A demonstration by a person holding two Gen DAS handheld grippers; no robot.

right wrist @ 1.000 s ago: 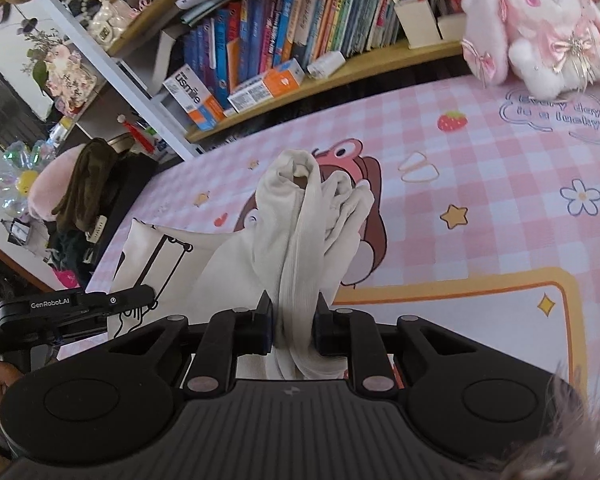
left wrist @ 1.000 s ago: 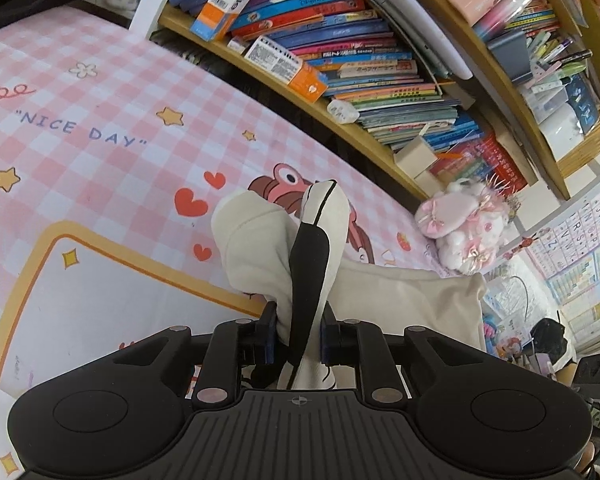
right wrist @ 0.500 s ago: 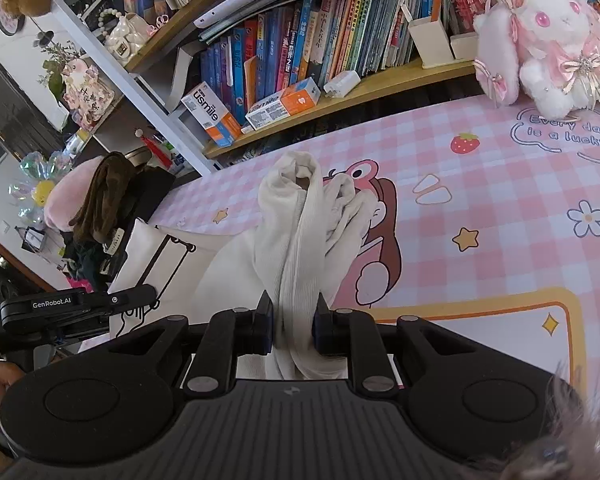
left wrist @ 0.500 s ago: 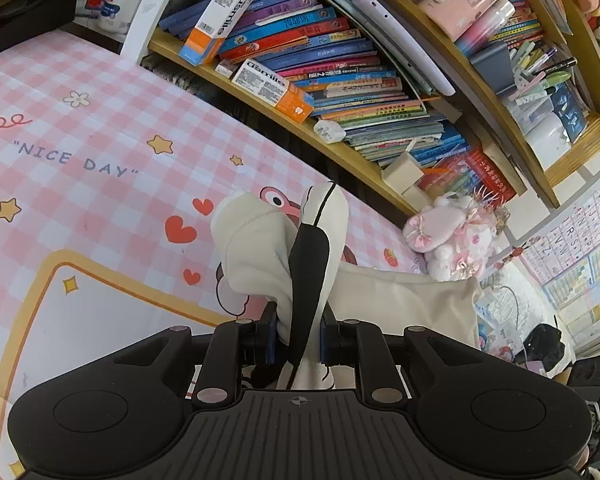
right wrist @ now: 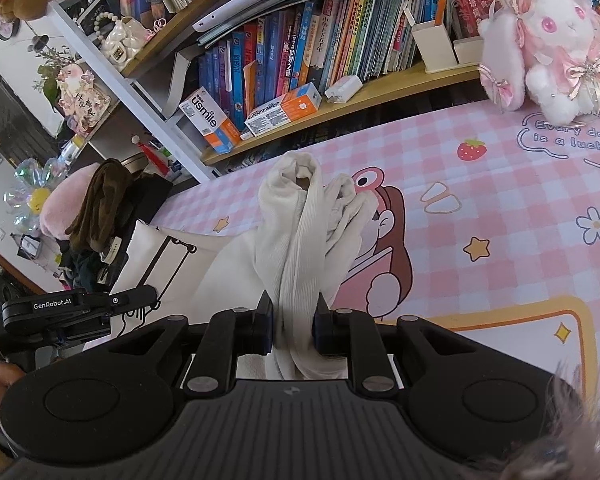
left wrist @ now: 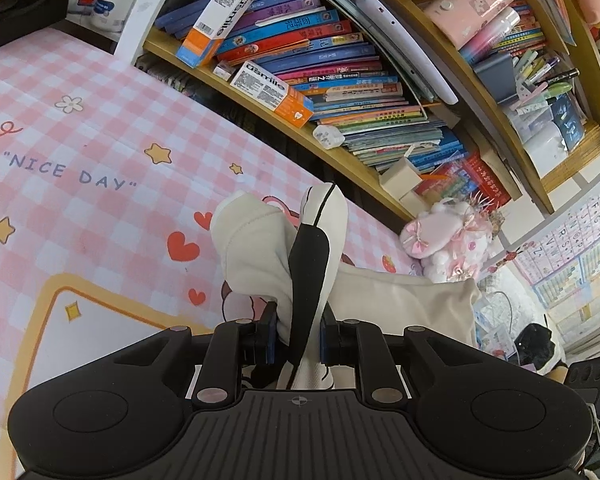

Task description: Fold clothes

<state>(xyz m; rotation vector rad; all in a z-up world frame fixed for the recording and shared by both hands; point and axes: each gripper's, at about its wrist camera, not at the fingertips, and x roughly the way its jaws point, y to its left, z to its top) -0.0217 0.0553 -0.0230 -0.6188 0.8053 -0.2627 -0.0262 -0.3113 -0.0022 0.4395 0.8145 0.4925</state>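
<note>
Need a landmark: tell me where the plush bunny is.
In the right wrist view the plush bunny sits upper right, on the pink checked mat against the bookshelf.

You are looking across a counter (right wrist: 512, 208) covered in a pink-and-white checked mat with stars, hearts and cartoon prints. Along its far edge a wooden bookshelf (right wrist: 384, 90) is running, packed with leaning books (left wrist: 340, 68) and two toothpaste boxes (right wrist: 284, 110). A pink plush rabbit (right wrist: 548, 40) is sitting at the far right corner. White shelf uprights (right wrist: 120, 80) are standing at the left end, with dark clothing (right wrist: 100, 204) piled beside them. A chart-covered wall (left wrist: 580, 248) is showing past the right end.
</note>
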